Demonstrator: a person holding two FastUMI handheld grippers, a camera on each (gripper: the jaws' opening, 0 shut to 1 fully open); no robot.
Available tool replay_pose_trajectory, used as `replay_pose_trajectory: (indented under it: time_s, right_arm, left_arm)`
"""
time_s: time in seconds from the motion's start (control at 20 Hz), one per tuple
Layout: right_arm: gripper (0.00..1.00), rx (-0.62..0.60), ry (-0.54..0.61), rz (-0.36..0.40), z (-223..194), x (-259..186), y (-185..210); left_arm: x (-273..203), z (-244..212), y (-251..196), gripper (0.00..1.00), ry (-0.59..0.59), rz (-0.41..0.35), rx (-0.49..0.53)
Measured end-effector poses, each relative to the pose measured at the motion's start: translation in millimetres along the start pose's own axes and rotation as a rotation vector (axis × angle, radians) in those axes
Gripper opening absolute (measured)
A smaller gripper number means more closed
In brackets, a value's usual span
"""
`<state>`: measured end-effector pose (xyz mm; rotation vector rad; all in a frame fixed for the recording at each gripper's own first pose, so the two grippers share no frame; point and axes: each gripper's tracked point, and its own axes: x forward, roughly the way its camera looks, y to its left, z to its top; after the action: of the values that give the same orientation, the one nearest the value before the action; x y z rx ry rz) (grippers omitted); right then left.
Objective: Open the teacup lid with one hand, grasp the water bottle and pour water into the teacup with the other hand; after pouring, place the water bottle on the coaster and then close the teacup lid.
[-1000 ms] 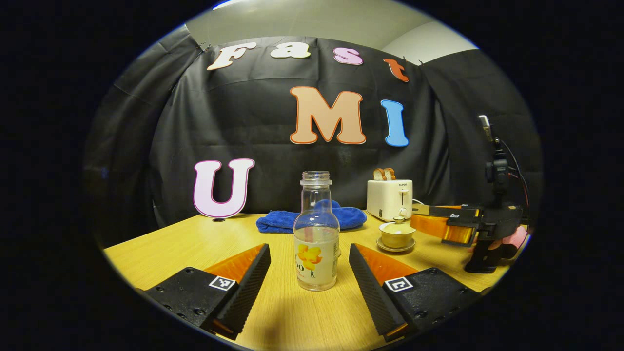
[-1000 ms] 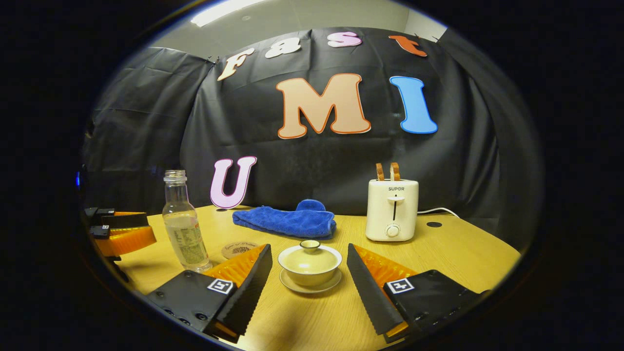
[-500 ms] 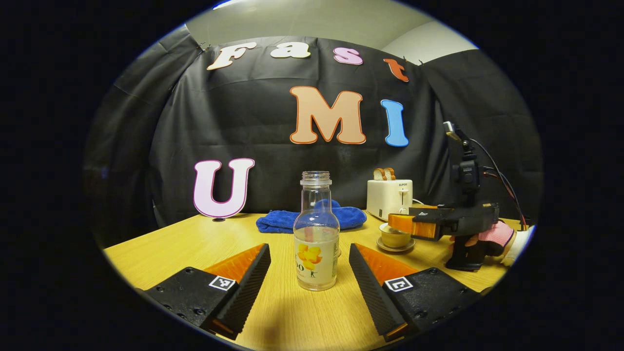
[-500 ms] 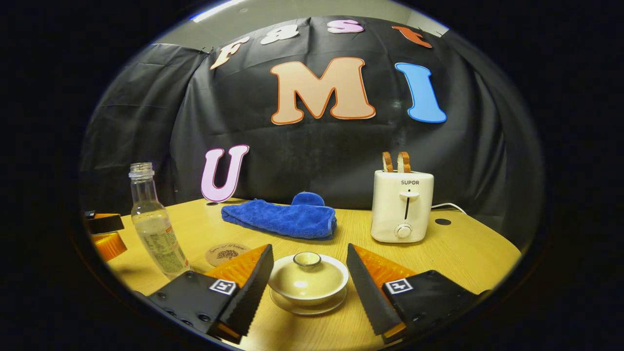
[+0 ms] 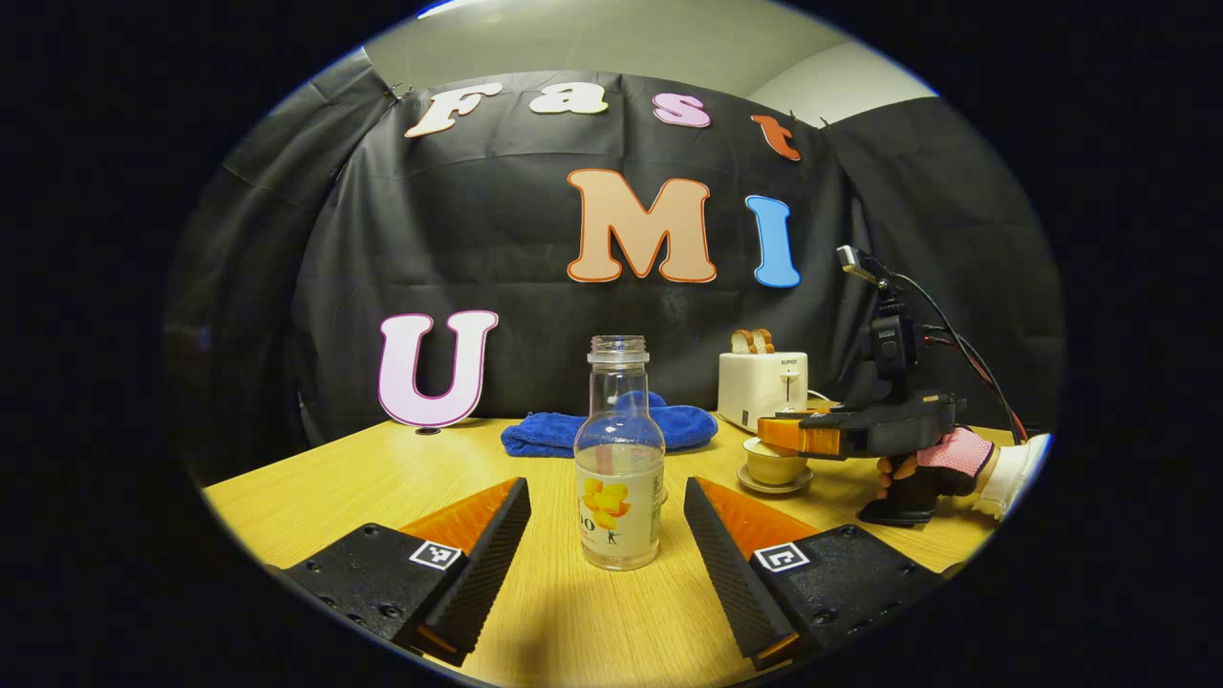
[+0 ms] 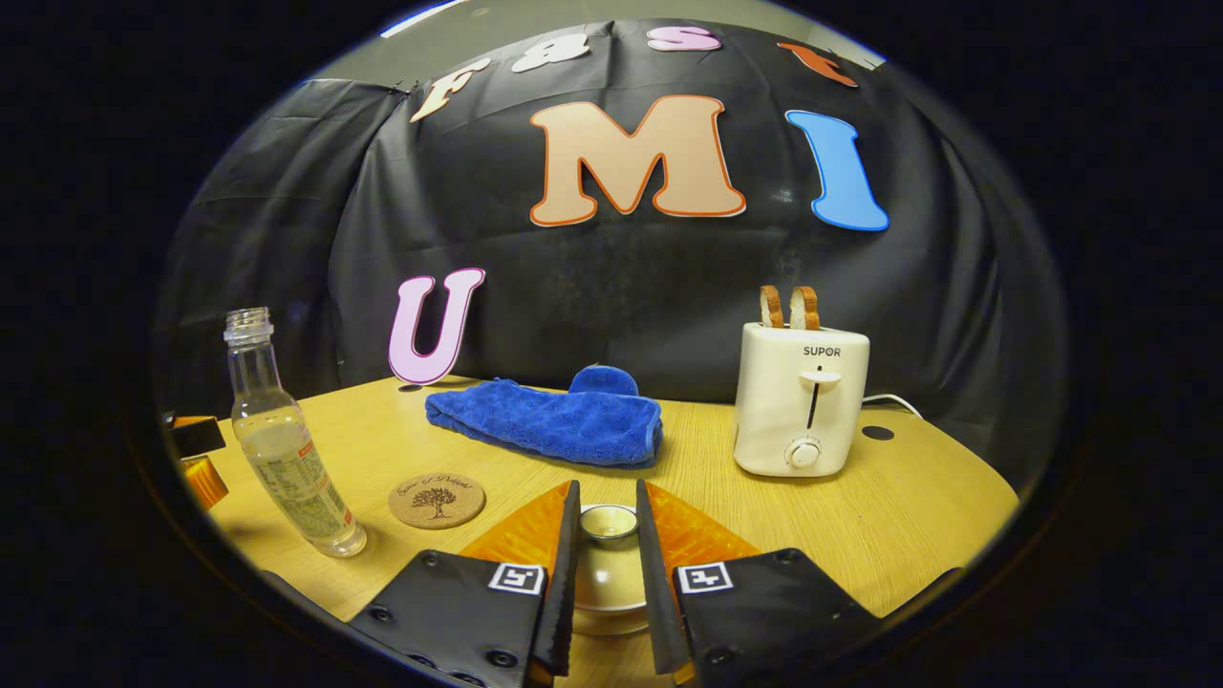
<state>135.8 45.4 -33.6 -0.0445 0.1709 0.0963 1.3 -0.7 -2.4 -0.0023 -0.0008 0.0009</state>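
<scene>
- Your left gripper (image 5: 607, 521) is sitting low over the table (image 5: 382, 468) with its 2 fingers spread wide, and the water bottle (image 5: 619, 459) is standing upright between them, touching neither.
- You are getting open wood on both sides of that bottle; the table's far edge is meeting the black cloth behind the blue towel (image 5: 611, 430).
- The bottle has no cap and is holding clear water to about the top of its label.
- Your right gripper (image 6: 607, 583) is closing its 2 fingers around the knob of the teacup lid (image 6: 609, 522); they are standing just beside the knob, and you cannot tell if both are pressing on it.
- The teacup (image 6: 602, 592) is sitting on its saucer with the lid on, so its contents are hidden.
- In the left gripper view, the right gripper (image 5: 798, 435) is hanging over the teacup (image 5: 772, 466), held by a hand (image 5: 941, 459).
- The cork coaster (image 6: 437, 500) is lying bare between the bottle (image 6: 287, 449) and the cup, apart from both.
- The toaster (image 6: 803, 397), holding 2 slices of bread, is standing well behind the cup to the right, with open table around it.
</scene>
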Motion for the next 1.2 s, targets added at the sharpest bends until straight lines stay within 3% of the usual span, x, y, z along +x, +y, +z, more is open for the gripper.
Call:
replay_pose_trajectory:
  time_s: [0.2,0.45,0.7,1.2]
  right_arm:
    - [0.31,-0.021,-0.009,0.012,1.1,-1.7,2.3]
    - [0.31,-0.046,-0.104,0.014,16.1,-15.0,5.2]
    - [0.31,0.000,-0.130,0.013,17.0,-33.2,1.0]
    - [0.31,0.043,-0.167,-0.073,14.7,-89.6,-24.0]
  left_arm:
    - [0.0,0.4,-1.0,0.95,0.000,-0.004,0.000]
    - [0.9,-0.2,-2.7,0.95,-0.001,-0.017,0.001]
    - [11.8,-1.1,-1.9,0.94,0.003,-0.022,0.001]
    - [40.0,-3.0,0.1,0.92,0.006,-0.019,0.002]
